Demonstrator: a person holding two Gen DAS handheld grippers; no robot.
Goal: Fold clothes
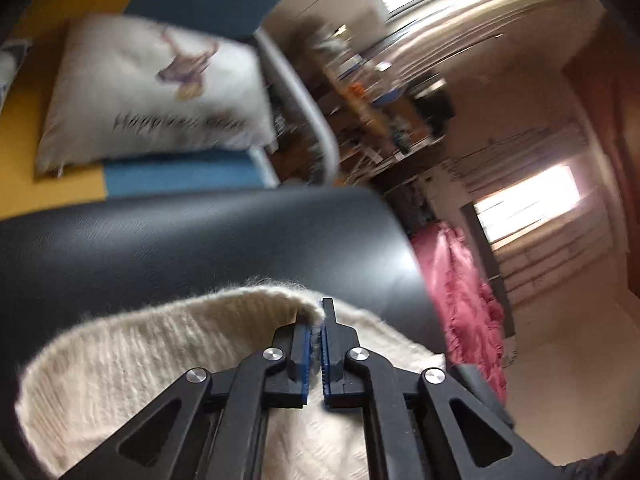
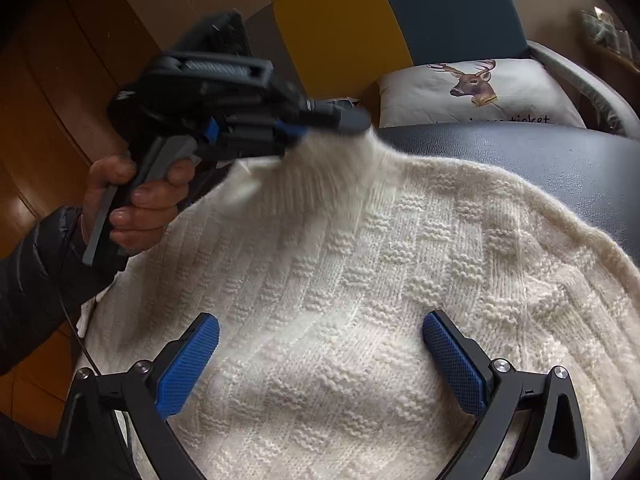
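A cream knitted sweater (image 2: 360,280) lies spread on a black leather surface (image 2: 540,152). My left gripper (image 1: 318,316) is shut on a fold of the sweater's edge (image 1: 160,352) and lifts it off the surface. In the right wrist view the left gripper (image 2: 352,120) pulls the sweater up into a peak at the far side. My right gripper (image 2: 320,344) is open, with its blue pads (image 2: 452,356) spread just above the middle of the sweater and nothing between them.
Behind the black surface (image 1: 200,240) is a yellow and blue sofa (image 2: 360,20) with a white deer cushion (image 2: 472,92). A pink cloth (image 1: 460,280) hangs to the right in the left wrist view. Wooden floor (image 2: 40,120) lies to the left.
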